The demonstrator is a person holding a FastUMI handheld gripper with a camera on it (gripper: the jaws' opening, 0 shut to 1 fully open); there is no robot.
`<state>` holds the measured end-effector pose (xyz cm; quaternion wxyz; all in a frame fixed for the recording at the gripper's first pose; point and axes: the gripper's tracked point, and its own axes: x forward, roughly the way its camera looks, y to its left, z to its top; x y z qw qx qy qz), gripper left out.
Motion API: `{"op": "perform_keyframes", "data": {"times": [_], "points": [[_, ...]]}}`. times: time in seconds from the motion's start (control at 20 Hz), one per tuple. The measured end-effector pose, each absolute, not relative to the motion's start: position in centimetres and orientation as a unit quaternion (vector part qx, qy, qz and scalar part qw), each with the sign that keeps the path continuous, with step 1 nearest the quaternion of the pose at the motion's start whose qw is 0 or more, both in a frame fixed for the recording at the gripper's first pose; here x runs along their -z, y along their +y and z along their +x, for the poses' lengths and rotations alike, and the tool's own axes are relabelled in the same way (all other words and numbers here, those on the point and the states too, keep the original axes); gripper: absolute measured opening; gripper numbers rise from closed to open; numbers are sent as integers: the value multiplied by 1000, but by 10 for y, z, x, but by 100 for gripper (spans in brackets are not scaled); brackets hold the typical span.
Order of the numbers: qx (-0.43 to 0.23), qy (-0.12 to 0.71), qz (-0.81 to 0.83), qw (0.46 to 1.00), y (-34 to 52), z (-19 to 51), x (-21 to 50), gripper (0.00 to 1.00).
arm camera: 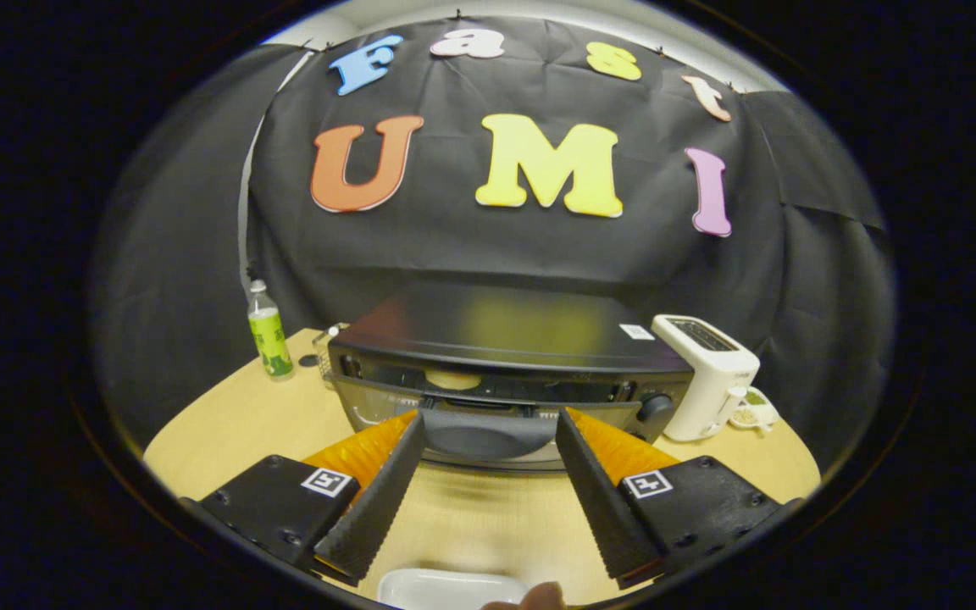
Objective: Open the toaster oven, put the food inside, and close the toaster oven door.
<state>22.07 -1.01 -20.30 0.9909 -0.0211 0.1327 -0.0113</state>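
A black toaster oven [505,335] stands on the wooden table just ahead of my fingers. Its door [374,405] is tilted a little way out from the top, leaving a gap. Through that gap a pale round piece of food [452,379] shows inside. The door's grey handle [488,434] lies between my fingertips. My gripper [489,419] is open wide, one fingertip at each end of the handle. I cannot tell whether they touch it.
A white pop-up toaster [708,373] stands right of the oven, with a small white cup [751,415] beside it. A green-labelled bottle [269,335] stands to the left. A white dish [451,589] and a person's fingertip [543,596] are below my fingers.
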Motion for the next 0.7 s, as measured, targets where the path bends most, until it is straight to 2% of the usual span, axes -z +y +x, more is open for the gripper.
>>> {"op": "perform_keyframes", "data": {"times": [0.4,0.7], "points": [[14,79,0,997,-12,172,155,100],[18,8,-18,1000,-26,86,89,100]]}}
